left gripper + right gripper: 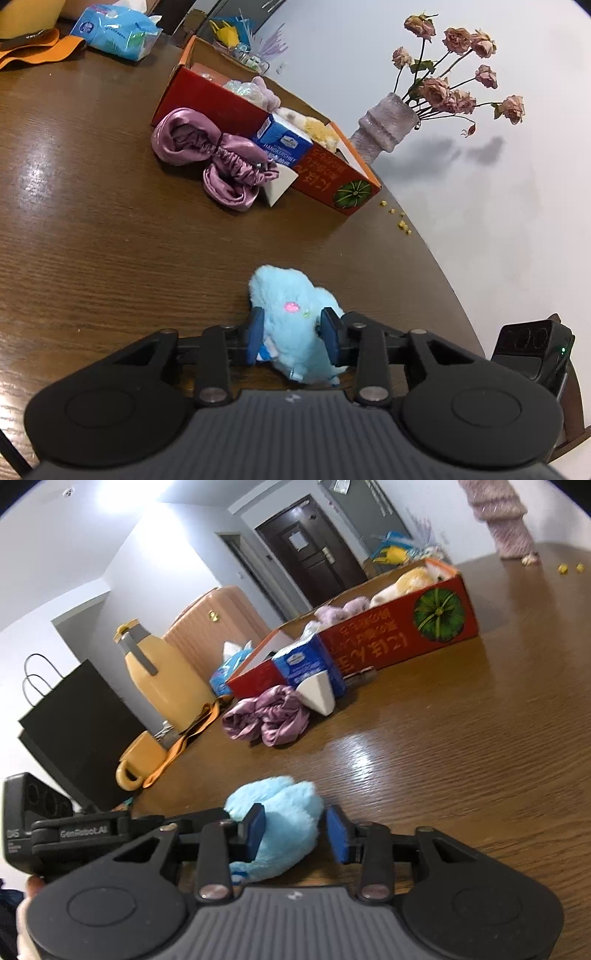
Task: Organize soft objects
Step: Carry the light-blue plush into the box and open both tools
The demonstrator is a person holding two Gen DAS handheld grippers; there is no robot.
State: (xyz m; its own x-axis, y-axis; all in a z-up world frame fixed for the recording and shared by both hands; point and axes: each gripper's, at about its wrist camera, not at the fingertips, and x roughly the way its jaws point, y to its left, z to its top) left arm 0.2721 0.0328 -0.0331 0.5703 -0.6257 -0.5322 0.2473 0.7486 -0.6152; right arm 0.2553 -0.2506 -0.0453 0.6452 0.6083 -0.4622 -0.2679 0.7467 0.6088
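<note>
A light blue plush toy (291,314) lies on the brown wooden table. My left gripper (293,332) has both blue pads pressed into its sides. The same toy shows in the right wrist view (284,819); my right gripper (295,830) straddles it, the left pad touching the fur, the right pad a little apart. A purple satin bonnet (218,158) lies beside the red cardboard box (325,177), which holds several plush toys. A blue handkerchief pack (282,144) leans on the box's front wall. The bonnet (267,716) and box (399,635) also show in the right wrist view.
A vase of dried pink roses (384,125) stands behind the box near the table edge, with yellow crumbs (400,221) nearby. A blue tissue pack (118,31) and orange strap (33,48) lie far left. A yellow jug (162,675), yellow cup (140,760) and black paper bag (81,727) stand at the table's left.
</note>
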